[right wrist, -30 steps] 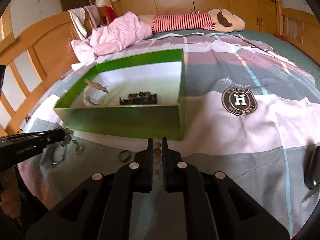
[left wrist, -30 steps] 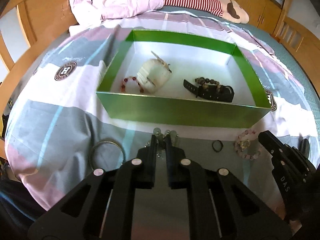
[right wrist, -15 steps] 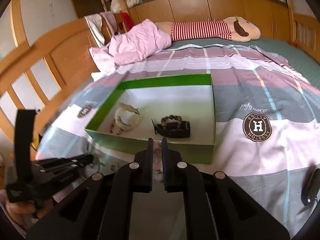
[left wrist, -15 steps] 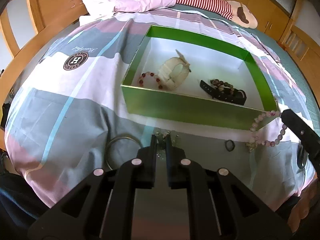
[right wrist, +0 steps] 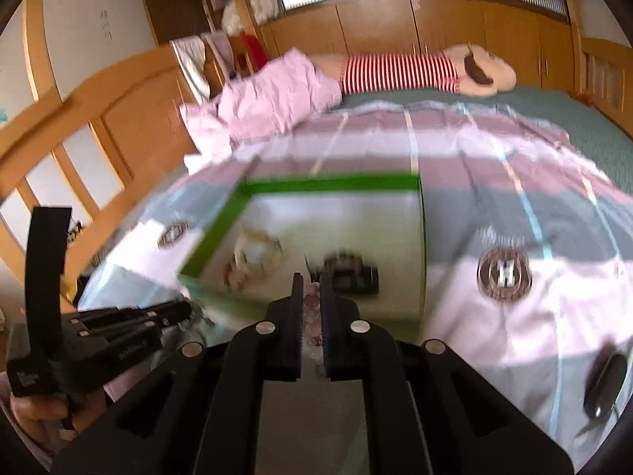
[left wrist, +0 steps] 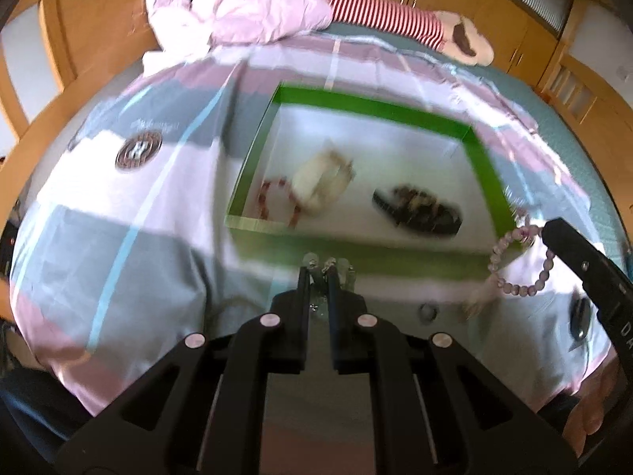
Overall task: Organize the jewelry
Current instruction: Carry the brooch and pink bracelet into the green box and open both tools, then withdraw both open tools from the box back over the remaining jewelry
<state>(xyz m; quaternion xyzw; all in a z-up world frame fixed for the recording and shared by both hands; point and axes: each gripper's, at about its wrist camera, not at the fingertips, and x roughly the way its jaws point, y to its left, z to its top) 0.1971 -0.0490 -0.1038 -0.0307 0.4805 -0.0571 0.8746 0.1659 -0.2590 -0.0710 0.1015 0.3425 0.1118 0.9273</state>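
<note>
A bed with a striped pink, grey and white cover (left wrist: 118,213) fills both views, a crumpled pink blanket (left wrist: 245,16) and a striped plush toy (right wrist: 415,69) lying toward the top of each frame. At the centre of the left wrist view sits the green box (left wrist: 372,111) with a white floor; it appears at mid-frame in the right wrist view too (right wrist: 328,186). Inside it, blurred, lie a cream-coloured watch (left wrist: 322,180) left of centre, a red bead bracelet (left wrist: 277,202) just beside it on the left, and a dark strap with beads (left wrist: 419,208) to the right.

The left gripper (left wrist: 320,275), at lower centre of its frame, is clenched on a small bunch of silvery trinkets (left wrist: 328,267) in front of the box's near wall. The right gripper (right wrist: 311,297) is clamped on a pale pink bead bracelet (left wrist: 518,261), which hangs from its tip at the right edge of the left wrist view, at the box's near right corner. A small dark ring (left wrist: 427,310) lies on the cover below it.
</note>
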